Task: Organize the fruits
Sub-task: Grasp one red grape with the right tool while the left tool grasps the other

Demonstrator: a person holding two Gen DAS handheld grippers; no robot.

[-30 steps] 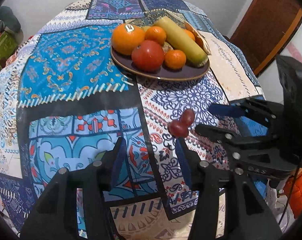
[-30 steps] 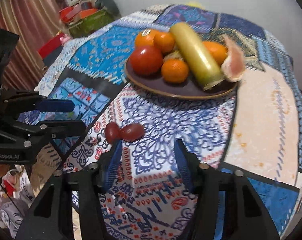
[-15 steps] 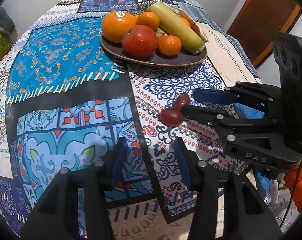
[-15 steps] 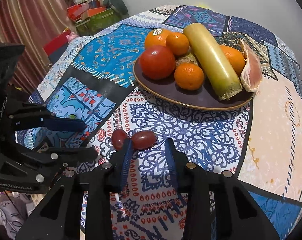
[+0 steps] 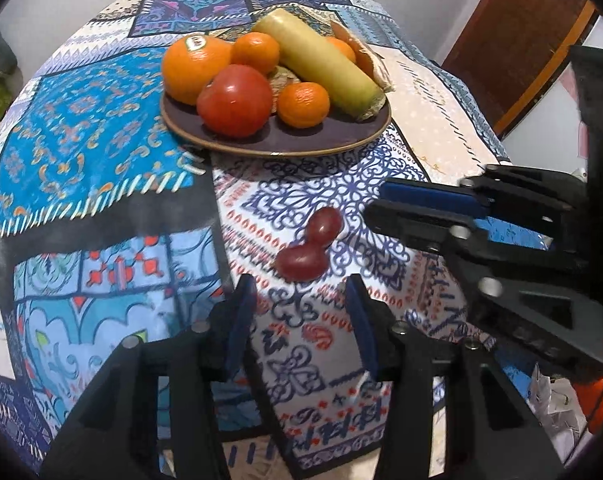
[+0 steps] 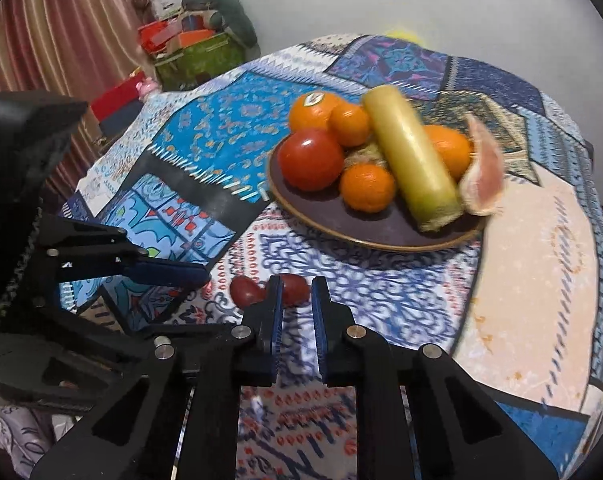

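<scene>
1. Right now two dark red grapes (image 5: 307,244) lie touching each other on the patterned table (image 5: 101,152), near the plate (image 5: 285,140) but apart from it.
2. The left claw (image 5: 301,296) hovers just short of the nearer grape, its fingers spread and holding nothing.
3. The right claw (image 6: 293,292) reaches the farther grape (image 6: 295,289), fingers narrowed on either side of it; whether they grip it I cannot tell.
4. The plate holds oranges (image 6: 367,186), a tomato (image 6: 311,159), a long yellow-green fruit (image 6: 413,164) and a pomelo wedge (image 6: 483,176).
</scene>
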